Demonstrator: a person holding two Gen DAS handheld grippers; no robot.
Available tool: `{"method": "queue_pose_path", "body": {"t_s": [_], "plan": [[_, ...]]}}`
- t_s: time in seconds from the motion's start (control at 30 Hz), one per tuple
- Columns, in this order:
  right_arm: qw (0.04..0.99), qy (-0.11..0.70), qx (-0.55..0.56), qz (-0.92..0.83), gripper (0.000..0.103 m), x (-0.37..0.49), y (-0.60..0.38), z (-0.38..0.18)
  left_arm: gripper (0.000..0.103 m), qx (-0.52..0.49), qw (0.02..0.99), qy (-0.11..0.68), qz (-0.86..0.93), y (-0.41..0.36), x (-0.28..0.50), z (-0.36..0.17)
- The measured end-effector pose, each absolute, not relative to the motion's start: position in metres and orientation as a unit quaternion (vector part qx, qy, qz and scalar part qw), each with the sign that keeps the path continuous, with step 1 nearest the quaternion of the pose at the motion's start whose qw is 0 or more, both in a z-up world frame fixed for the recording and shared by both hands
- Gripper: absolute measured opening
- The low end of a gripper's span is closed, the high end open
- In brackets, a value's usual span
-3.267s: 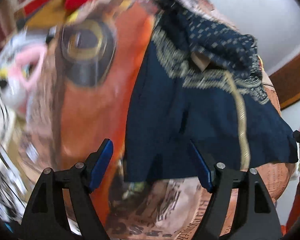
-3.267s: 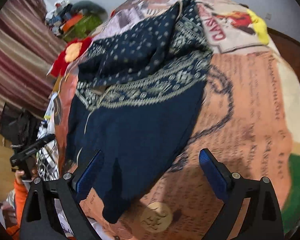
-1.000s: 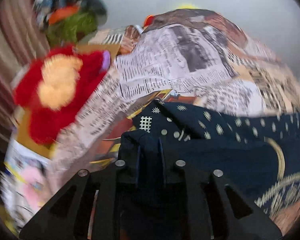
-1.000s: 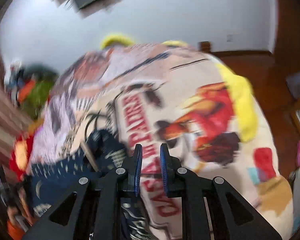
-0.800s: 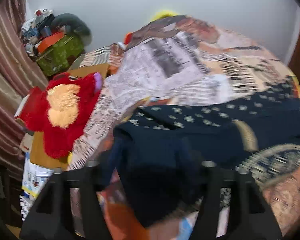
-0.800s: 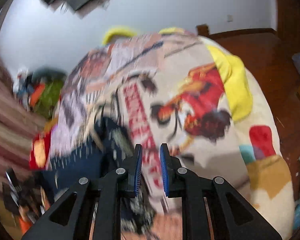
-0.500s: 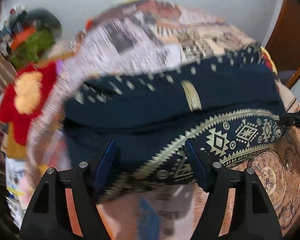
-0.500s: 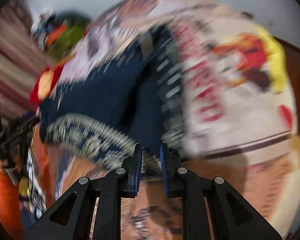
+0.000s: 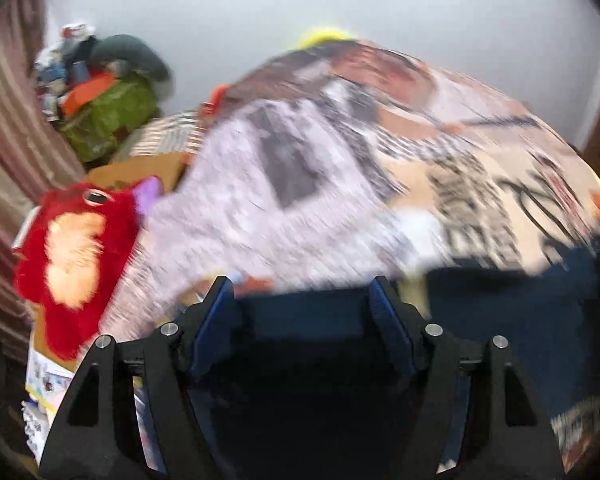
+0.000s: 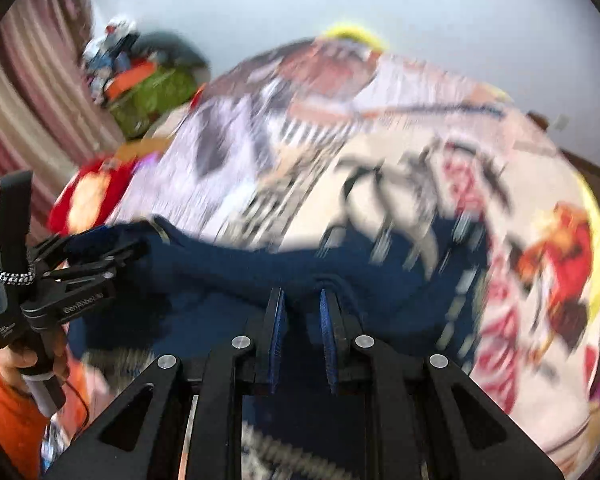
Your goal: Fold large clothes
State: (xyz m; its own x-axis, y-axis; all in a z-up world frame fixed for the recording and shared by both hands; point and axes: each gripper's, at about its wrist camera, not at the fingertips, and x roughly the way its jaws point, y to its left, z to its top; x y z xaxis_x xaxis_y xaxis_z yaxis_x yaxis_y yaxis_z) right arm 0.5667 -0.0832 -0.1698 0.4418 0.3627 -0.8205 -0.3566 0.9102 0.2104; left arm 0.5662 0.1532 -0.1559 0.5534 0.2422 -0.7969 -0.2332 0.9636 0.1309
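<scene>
Two sets of fingers are mine, and both hang over the bed, which wears a busy printed cover of newsprint and cartoon figures. My left fingers stand wide apart, their blue pads well clear of each other, with the navy sweater spread below and between them but not pinched. From the right wrist camera, my left fingers show at the left edge of the bed, their tips against the near left corner of the sweater; my left hand grips the handle, an orange sleeve behind it.

My right fingers are drawn narrow, only a slim gap between the blue pads, and dark cloth bunches up right at their tips. The blur keeps me from telling whether any fold is truly caught there.

The sweater lies across the near side of the bed, its patterned band trailing toward the right edge. A red plush toy sits off the bed's left edge, and beyond it a heap of bags fills the far left corner by the striped curtain.
</scene>
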Motion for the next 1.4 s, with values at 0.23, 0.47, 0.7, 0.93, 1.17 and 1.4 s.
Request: {"method": "queue_pose_path", "body": {"t_s": [0.23, 0.47, 0.7, 0.93, 1.17, 1.4], "plan": [[0.870, 0.455, -0.014, 0.187, 0.014, 0.586, -0.082, -0.150, 0.070, -0.054, 0.899, 0.420, 0.106, 0.185, 0.525, -0.135], [0.863, 0.430, -0.033, 0.264, 0.014, 0.522, -0.054, -0.135, 0.073, -0.125, 0.882, 0.453, 0.036, 0.189, 0.435, -0.144], [0.828, 0.466, -0.097, 0.296, 0.014, 0.465, -0.027, -0.177, 0.082, -0.243, 0.833, 0.493, 0.057, 0.198, 0.363, -0.196], [0.803, 0.511, -0.138, 0.275, 0.014, 0.455, -0.028, -0.239, 0.082, -0.348, 0.779, 0.520, 0.038, 0.193, 0.338, -0.249], [0.797, 0.521, -0.102, 0.288, 0.014, 0.461, -0.041, -0.242, 0.082, -0.417, 0.768, 0.485, 0.038, 0.198, 0.369, -0.272], [0.788, 0.531, -0.034, 0.308, 0.014, 0.471, -0.068, -0.243, 0.082, -0.438, 0.784, 0.437, 0.056, 0.197, 0.420, -0.271]]}}
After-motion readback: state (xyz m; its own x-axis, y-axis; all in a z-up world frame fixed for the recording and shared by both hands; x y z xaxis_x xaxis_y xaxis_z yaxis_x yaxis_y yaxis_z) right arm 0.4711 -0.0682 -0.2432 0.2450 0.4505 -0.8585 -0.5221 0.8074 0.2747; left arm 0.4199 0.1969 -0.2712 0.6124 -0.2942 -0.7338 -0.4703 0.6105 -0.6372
